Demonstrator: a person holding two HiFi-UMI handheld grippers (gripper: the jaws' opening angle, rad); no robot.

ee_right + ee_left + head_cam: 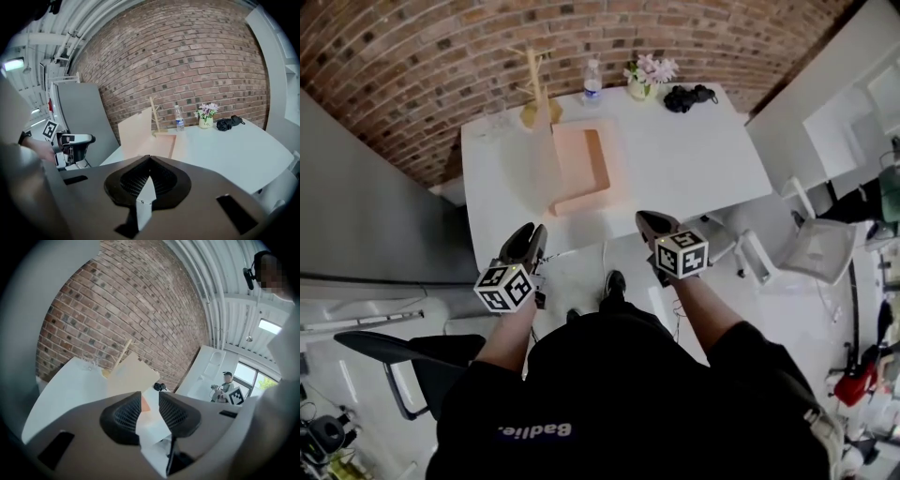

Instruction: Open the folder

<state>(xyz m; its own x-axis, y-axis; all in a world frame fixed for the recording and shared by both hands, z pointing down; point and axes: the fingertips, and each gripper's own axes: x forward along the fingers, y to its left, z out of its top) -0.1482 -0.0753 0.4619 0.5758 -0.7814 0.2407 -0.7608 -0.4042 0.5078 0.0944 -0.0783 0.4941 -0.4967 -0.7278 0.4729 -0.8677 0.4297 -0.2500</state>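
Note:
A peach-coloured folder (592,161) lies open on the white table (694,169), its cover (555,159) standing up along its left side. The right gripper view shows the raised cover (136,127) and the inner page (161,145). Both grippers hang in front of the table's near edge, well apart from the folder. My left gripper (532,230) (150,398) is open, with a gap between its jaws and nothing in it. The tips of my right gripper (645,220) (149,158) meet, so it is shut and holds nothing.
At the table's far edge stand a wooden rack (536,94), a water bottle (592,82), a vase of flowers (645,75) and a black bundle (688,97). A dark chair (394,361) is at my lower left, a white chair (816,248) to the right. A brick wall lies beyond.

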